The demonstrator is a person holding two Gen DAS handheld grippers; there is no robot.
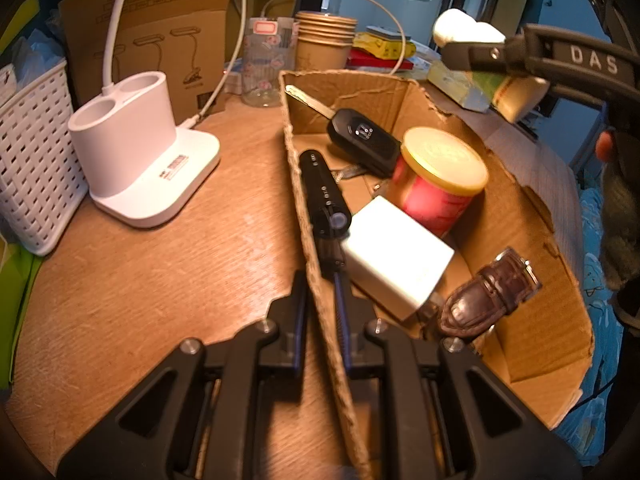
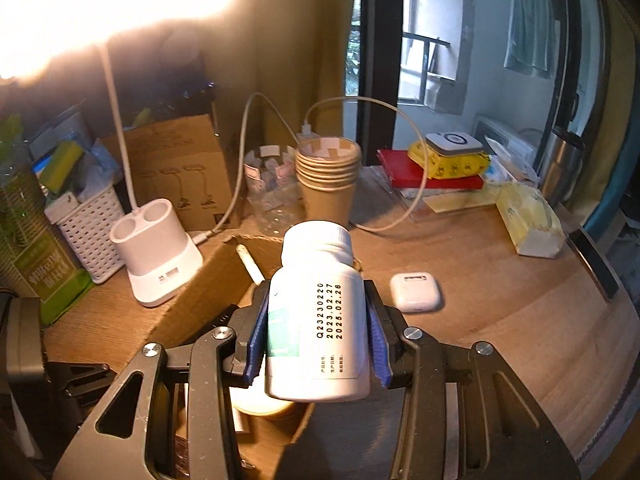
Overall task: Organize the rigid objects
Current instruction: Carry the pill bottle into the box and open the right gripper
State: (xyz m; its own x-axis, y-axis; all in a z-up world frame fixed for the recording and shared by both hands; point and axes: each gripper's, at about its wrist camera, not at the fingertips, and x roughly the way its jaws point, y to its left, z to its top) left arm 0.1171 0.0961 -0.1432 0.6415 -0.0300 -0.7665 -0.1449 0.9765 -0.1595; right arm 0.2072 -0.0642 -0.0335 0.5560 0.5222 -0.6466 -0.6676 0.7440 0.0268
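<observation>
Left gripper (image 1: 322,312) clamped narrow on the near left wall of the cardboard box (image 1: 532,320). Right gripper (image 2: 316,332) closed on white pill bottle (image 2: 318,320), held above the box. Inside: car key (image 1: 362,140), red tin (image 1: 436,184), white charger (image 1: 394,260), watch strap (image 1: 486,296). Earbud case (image 2: 415,291) on worktop (image 2: 500,320), right of bottle.

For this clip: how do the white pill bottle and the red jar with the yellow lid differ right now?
The white pill bottle is held in the right gripper above the box; the red jar sits inside the cardboard box, untouched. The bottle is white with a white cap and printed dates; the jar is red with a yellow lid. The bottle looks taller and slimmer, the jar squat. Both are capped cylinders.
</observation>
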